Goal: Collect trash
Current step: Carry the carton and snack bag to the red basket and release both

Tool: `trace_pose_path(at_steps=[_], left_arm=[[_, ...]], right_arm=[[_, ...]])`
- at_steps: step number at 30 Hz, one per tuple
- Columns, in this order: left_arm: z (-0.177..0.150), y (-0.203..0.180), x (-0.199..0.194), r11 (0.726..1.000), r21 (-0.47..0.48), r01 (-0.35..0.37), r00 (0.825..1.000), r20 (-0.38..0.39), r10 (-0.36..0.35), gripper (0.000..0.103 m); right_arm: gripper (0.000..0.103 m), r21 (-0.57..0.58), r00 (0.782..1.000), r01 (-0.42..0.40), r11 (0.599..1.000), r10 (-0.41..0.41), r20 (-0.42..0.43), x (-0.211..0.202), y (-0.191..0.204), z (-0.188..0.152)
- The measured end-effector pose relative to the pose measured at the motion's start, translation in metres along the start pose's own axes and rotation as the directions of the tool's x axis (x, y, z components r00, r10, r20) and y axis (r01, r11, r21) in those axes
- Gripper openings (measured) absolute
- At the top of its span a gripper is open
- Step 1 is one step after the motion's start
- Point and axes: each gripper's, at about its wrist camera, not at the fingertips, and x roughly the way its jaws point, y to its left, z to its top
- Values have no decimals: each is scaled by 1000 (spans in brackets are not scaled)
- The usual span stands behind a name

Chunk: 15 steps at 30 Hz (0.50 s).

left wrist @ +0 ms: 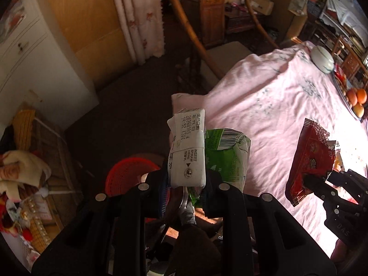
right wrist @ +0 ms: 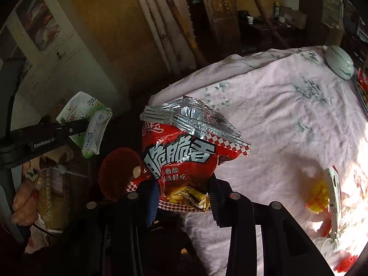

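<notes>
My left gripper (left wrist: pixel 184 184) is shut on a crushed white and green drink carton (left wrist: pixel 191 151), held up beyond the corner of the pink tablecloth (left wrist: pixel 264 105). The same carton (right wrist: pixel 89 124) shows at the left of the right wrist view, clamped by the left gripper (right wrist: pixel 85 126), with a hand (right wrist: pixel 23 197) below it. My right gripper (right wrist: pixel 181 197) is shut on a torn red snack bag (right wrist: pixel 184 156) with a silver inside, held over the table's edge. That bag (left wrist: pixel 308 158) and the right gripper (left wrist: pixel 312 184) appear at the right of the left wrist view. A red mesh bin (left wrist: pixel 128 174) stands on the floor below.
On the table lie a white lidded bowl (left wrist: pixel 322 57), oranges (left wrist: pixel 356 96) on a tray and a yellow wrapper (right wrist: pixel 319 197) beside a plate. A bamboo chair (left wrist: pixel 207 53) stands behind the table. A white cabinet (left wrist: pixel 34 69) and a cluttered basket (left wrist: pixel 30 161) are at left.
</notes>
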Motion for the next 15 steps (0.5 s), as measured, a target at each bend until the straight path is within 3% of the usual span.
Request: trace_pose_path(at_steps=[7,15], left_arm=[[-40,79,7,975,-198,-97,994,-76,83,24],[-79,137,6,923,-345,-168,982,-139,127,24]], right_arm=[[37,-215,992,-89,972,68,-102,42,76,16],[38,-357,967,-190,915,112,-228,89,146,12]])
